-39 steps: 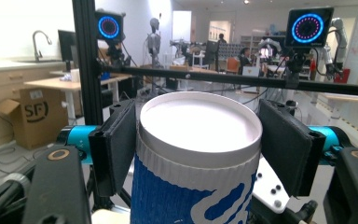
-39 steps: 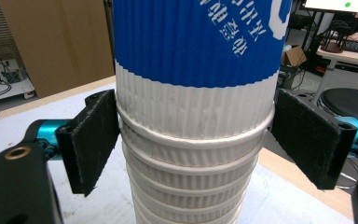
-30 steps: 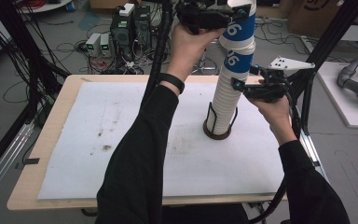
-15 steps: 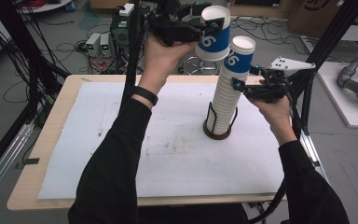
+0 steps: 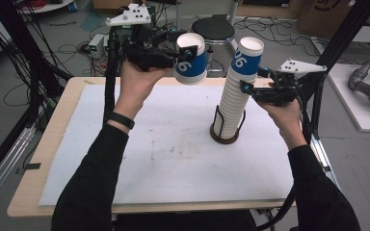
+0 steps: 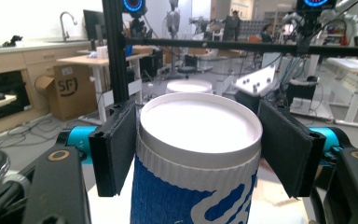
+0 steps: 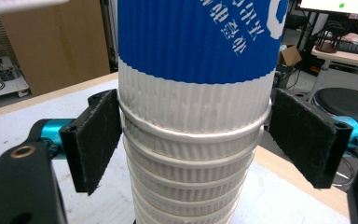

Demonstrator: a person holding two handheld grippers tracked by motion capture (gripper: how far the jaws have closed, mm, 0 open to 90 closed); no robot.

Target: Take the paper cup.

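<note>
Carrying the single blue-and-white ribbed paper cup (image 5: pixel 191 59) away goes best if the left gripper (image 5: pixel 182 52) keeps its pads pinching the cup just under the rim, upright and clear of the tall stack of nested paper cups (image 5: pixel 236 91). The right gripper (image 5: pixel 244 88) brackets that stack, its jaws having just been closing, one pad touching the ribs, the other apparently slightly off. Steadying it in the dark wire holder (image 5: pixel 225 131) matters before setting the cup on the white mat (image 5: pixel 139 144).
</note>
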